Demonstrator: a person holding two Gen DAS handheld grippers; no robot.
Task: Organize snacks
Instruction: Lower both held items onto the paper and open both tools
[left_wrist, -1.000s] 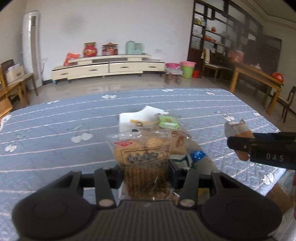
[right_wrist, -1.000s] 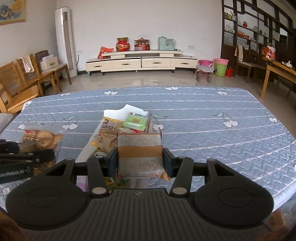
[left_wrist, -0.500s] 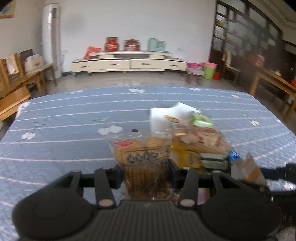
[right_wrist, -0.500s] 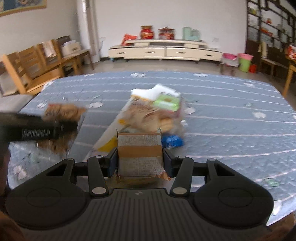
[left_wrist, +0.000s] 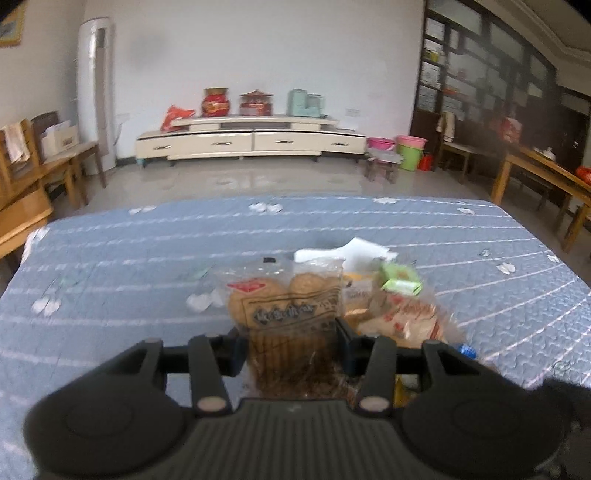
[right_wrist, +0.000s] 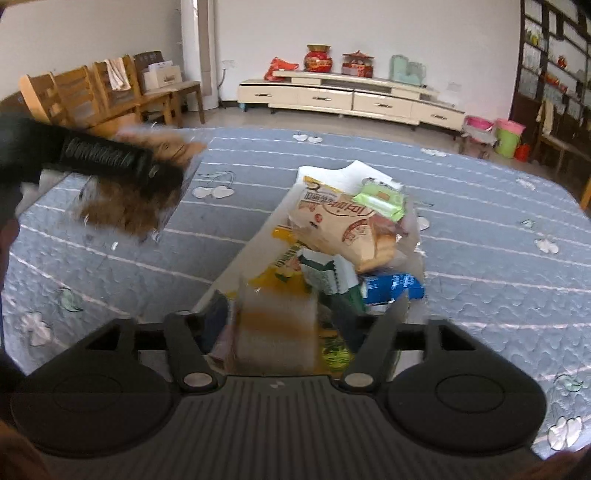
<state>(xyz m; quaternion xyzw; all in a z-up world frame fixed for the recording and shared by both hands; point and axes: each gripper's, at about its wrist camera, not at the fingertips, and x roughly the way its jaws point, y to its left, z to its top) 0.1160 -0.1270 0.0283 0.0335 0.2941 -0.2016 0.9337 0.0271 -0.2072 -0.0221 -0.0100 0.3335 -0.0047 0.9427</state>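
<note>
You can't read the words on the cookie bag (left_wrist: 284, 314); they are blurry. The packet (right_wrist: 275, 325) between your right gripper's (right_wrist: 291, 328) opening jaws is a blur. Other snacks hide most of the blue packet (right_wrist: 393, 286).

two hand-held grippers (left_wrist: 291, 343) (right_wrist: 291, 325), one blue quilted table (right_wrist: 480, 258), one white tray (right_wrist: 236, 266), one green packet (right_wrist: 378, 197)
</note>
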